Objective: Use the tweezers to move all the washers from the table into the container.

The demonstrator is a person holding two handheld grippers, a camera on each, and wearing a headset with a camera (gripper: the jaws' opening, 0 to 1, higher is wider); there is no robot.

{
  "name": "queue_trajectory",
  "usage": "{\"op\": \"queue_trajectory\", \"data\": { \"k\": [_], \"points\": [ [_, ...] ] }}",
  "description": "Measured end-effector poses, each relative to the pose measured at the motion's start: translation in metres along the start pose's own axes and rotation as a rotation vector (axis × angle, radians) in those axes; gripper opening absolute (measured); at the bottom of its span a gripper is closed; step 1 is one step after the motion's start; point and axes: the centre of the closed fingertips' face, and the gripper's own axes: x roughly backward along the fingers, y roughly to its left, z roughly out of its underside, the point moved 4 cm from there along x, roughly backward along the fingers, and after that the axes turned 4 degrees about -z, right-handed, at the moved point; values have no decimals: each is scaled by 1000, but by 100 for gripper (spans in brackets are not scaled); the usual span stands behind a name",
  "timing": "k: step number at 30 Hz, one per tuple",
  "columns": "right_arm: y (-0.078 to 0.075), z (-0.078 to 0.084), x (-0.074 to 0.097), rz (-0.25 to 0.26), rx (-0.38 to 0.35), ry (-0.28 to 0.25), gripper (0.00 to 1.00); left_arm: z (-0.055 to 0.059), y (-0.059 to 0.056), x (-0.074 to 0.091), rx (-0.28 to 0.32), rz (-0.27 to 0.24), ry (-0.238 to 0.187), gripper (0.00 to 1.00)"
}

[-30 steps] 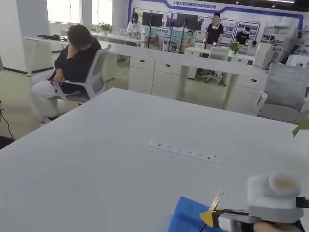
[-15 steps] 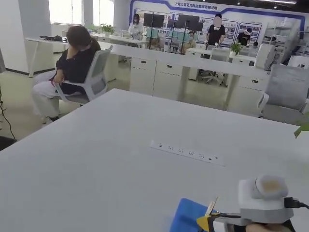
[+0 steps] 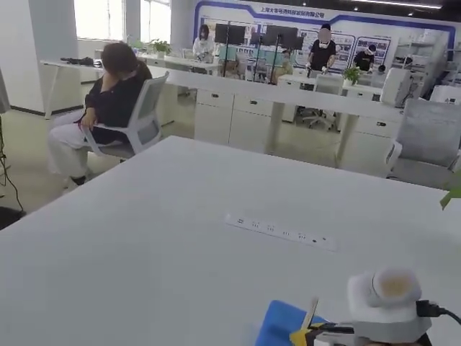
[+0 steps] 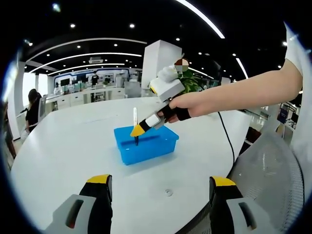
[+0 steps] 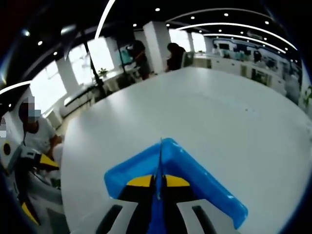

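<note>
Right hand-held gripper (image 5: 158,183): you've let it drift a little left across the desk (image 3: 144,252) since a second ago; its yellow-tipped jaws are pressed together on the tweezers (image 4: 135,117).
Tweezers: thin, flat, pale metal; the dark lower end dips into the container (image 4: 146,148).
Container: smooth blue plastic, shallow, rectangular, with rounded corners.
Left hand-held gripper (image 4: 161,180): your jaws are spread wide, low over the desk.
Washer (image 4: 168,192): small flat ring on the bare desk, between your left jaws and the container.
Desk: white, matte, with a flush power strip (image 3: 281,232).

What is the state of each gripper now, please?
Left gripper: open, holding nothing.
Right gripper: closed on the thin silver metal tweezers.
</note>
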Motion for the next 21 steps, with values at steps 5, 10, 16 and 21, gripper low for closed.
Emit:
{"op": "queue_trajectory", "data": {
  "k": [5, 10, 16, 21],
  "points": [
    [-6, 1, 6, 22, 10, -11, 5, 0, -1, 0, 0, 3, 2, 83],
    [-5, -1, 17, 34, -2, -42, 5, 0, -1, 0, 3, 4, 2, 83],
    [4, -6, 29, 32, -16, -90, 5, 0, 0, 0, 3, 3, 3, 83],
    [13, -11, 39, 24, -11, -126, 4, 1, -1, 1, 3, 2, 5, 83]
  ]
}}
